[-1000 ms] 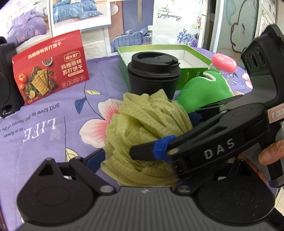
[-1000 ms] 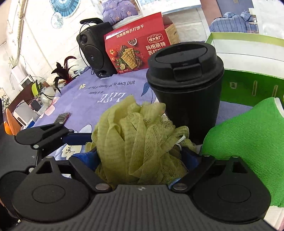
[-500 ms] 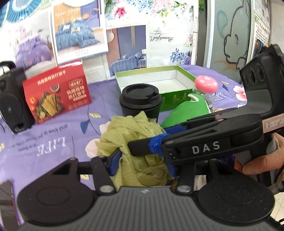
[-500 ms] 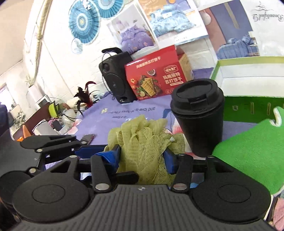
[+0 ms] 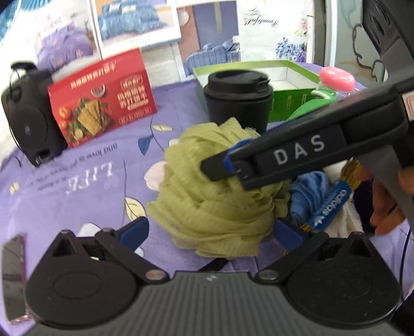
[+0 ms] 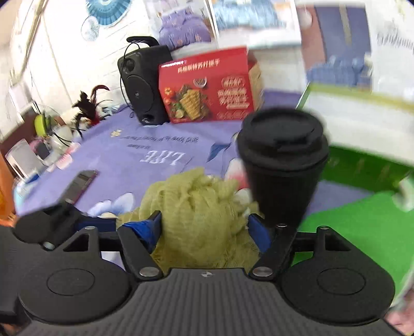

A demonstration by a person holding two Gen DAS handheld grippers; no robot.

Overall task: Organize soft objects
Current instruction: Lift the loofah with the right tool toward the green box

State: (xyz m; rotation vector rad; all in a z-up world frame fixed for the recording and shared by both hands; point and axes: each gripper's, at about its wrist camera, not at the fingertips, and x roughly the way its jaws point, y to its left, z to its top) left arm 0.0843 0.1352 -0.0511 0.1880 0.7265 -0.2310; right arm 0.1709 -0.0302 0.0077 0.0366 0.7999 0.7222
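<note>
One soft item, the mesh sponge [image 6: 196, 206], is clamped in the right gripper [image 6: 204, 227] jaws; left gripper [image 5: 211, 228] jaws stand released; green box [image 5: 292, 77] holds nothing visible.

"das" on right gripper [image 5: 297, 152]; "adidas" on blue band [image 5: 331, 206]; "life" upside-down on purple tablecloth [image 5: 90, 175].

Bedding shop: wall posters [image 5: 134, 23] of made-up beds, table under a floral purple bedsheet [image 5: 77, 186].
</note>
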